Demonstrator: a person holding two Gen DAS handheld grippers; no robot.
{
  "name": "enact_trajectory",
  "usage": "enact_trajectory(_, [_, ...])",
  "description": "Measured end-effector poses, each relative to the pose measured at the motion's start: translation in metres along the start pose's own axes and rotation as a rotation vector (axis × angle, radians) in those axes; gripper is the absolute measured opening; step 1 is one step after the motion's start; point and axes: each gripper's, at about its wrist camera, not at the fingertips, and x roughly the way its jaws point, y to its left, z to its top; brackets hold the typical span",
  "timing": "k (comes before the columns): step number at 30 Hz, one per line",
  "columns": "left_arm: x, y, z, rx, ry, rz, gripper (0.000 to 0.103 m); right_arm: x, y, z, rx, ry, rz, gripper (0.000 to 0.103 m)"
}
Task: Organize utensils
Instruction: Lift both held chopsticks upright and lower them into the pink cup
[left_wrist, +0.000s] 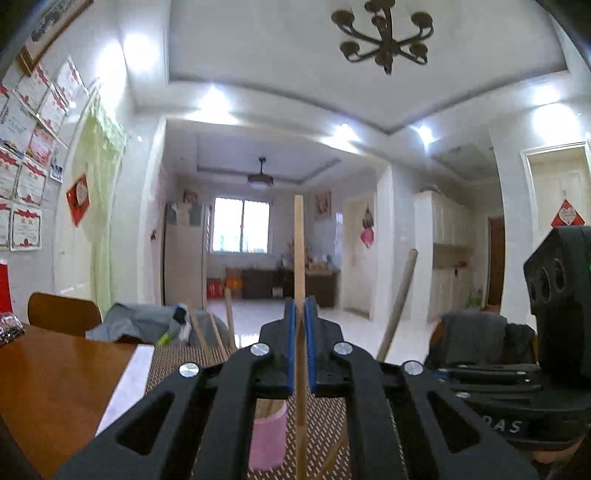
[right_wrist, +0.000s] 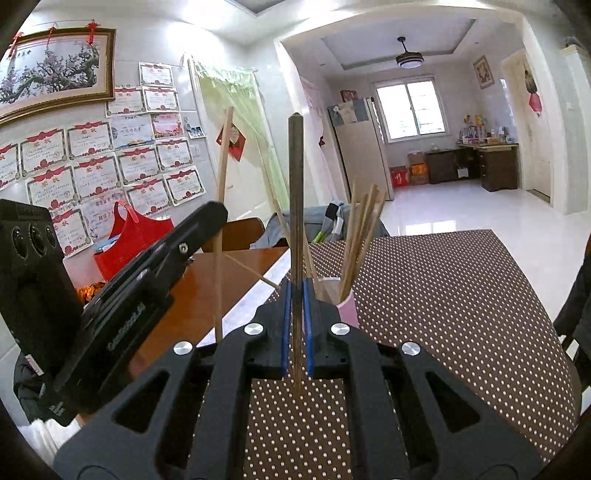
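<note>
My left gripper (left_wrist: 300, 306) is shut on a light wooden chopstick (left_wrist: 299, 240) that stands upright between the blue pads. It also shows in the right wrist view (right_wrist: 223, 166), held by the left gripper's black body (right_wrist: 147, 277). My right gripper (right_wrist: 296, 291) is shut on a dark brown chopstick (right_wrist: 296, 177), also upright. A pink cup (right_wrist: 347, 306) with several light chopsticks (right_wrist: 360, 229) stands on the dotted mat just beyond my right gripper; in the left wrist view the cup (left_wrist: 267, 439) sits below my fingers.
A brown dotted placemat (right_wrist: 461, 314) covers the right part of the wooden table (right_wrist: 192, 291). A red bag (right_wrist: 129, 236) stands at the table's far left. A chair back (left_wrist: 62, 314) and grey clothing (left_wrist: 147, 325) lie behind the table.
</note>
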Motion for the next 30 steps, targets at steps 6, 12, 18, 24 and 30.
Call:
enact_trajectory(6, [0.005,0.010,0.003,-0.043,-0.134,0.042,0.006,0.012,0.003,0.016,-0.014,-0.037,0.008,0.007])
enact_trajectory(12, [0.022,0.014,0.005,-0.055,-0.210,0.094,0.006,0.022,-0.002,0.031,-0.017,-0.082,0.008,0.007])
enact_trajectory(18, [0.042,0.020,0.004,-0.100,-0.232,0.126,0.006,0.034,-0.006,0.042,-0.039,-0.124,-0.005,0.007])
enact_trajectory(24, [0.064,0.025,0.002,-0.158,-0.245,0.174,0.006,0.049,-0.014,0.049,-0.028,-0.156,-0.002,0.007])
enact_trajectory(30, [0.075,0.030,0.002,-0.165,-0.246,0.188,0.006,0.065,-0.016,0.054,-0.049,-0.177,-0.031,0.007])
